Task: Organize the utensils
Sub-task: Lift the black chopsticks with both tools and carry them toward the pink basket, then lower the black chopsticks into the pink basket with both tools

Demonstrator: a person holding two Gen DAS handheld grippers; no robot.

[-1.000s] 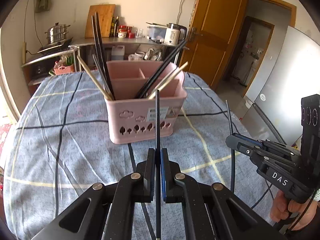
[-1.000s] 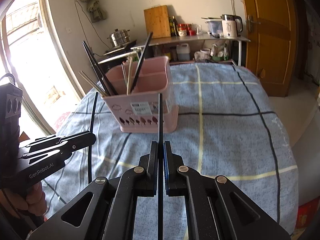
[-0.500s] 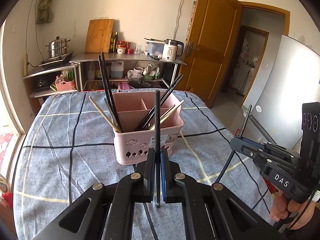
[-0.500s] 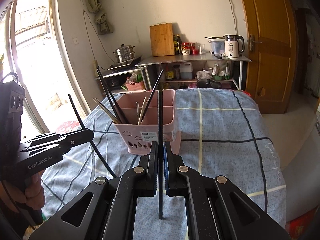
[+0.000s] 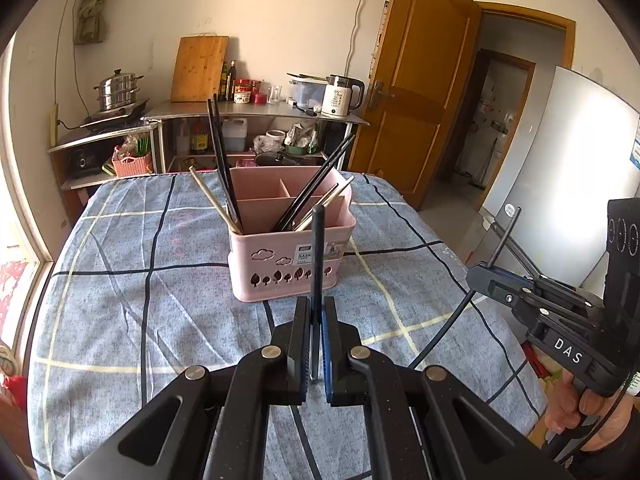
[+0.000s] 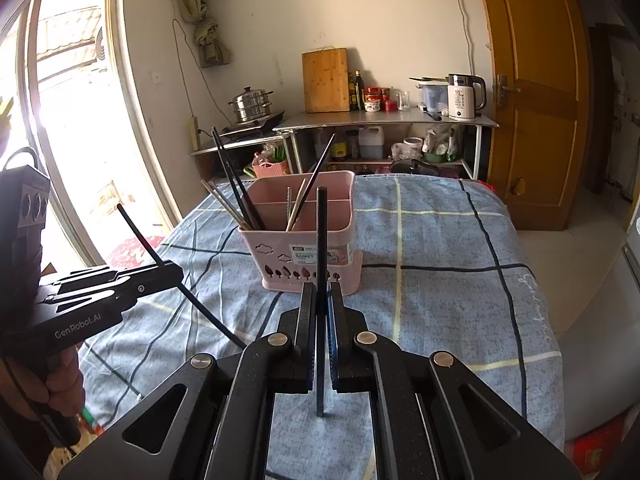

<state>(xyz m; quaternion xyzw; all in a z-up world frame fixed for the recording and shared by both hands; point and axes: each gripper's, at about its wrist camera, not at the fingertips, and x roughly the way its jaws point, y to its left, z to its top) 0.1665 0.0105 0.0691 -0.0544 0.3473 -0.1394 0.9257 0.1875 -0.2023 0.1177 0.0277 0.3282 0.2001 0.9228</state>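
Observation:
A pink utensil basket point(image 5: 288, 252) point(image 6: 308, 248) with dividers stands mid-table, holding several black and pale chopsticks. My left gripper point(image 5: 316, 312) is shut on a black chopstick point(image 5: 317, 248) that stands upright in front of the basket. My right gripper point(image 6: 321, 300) is shut on another black chopstick point(image 6: 321, 232), also upright and short of the basket. Each gripper shows in the other's view: the right gripper point(image 5: 480, 274) at the right edge, the left gripper point(image 6: 176, 274) at the left, each with its chopstick slanting through the jaws.
The table wears a blue checked cloth point(image 5: 120, 300) point(image 6: 448, 292). Behind it a metal shelf point(image 5: 256, 110) carries a kettle point(image 5: 340, 96), jars and a cutting board point(image 5: 200, 68); a steamer pot point(image 5: 118, 90) sits to the left. A wooden door point(image 5: 420, 92) stands at the right.
Both grippers have risen and pulled back with their chopsticks; the basket now looks smaller and farther, and more of the room shows. Both chopsticks have lifted off the cloth.

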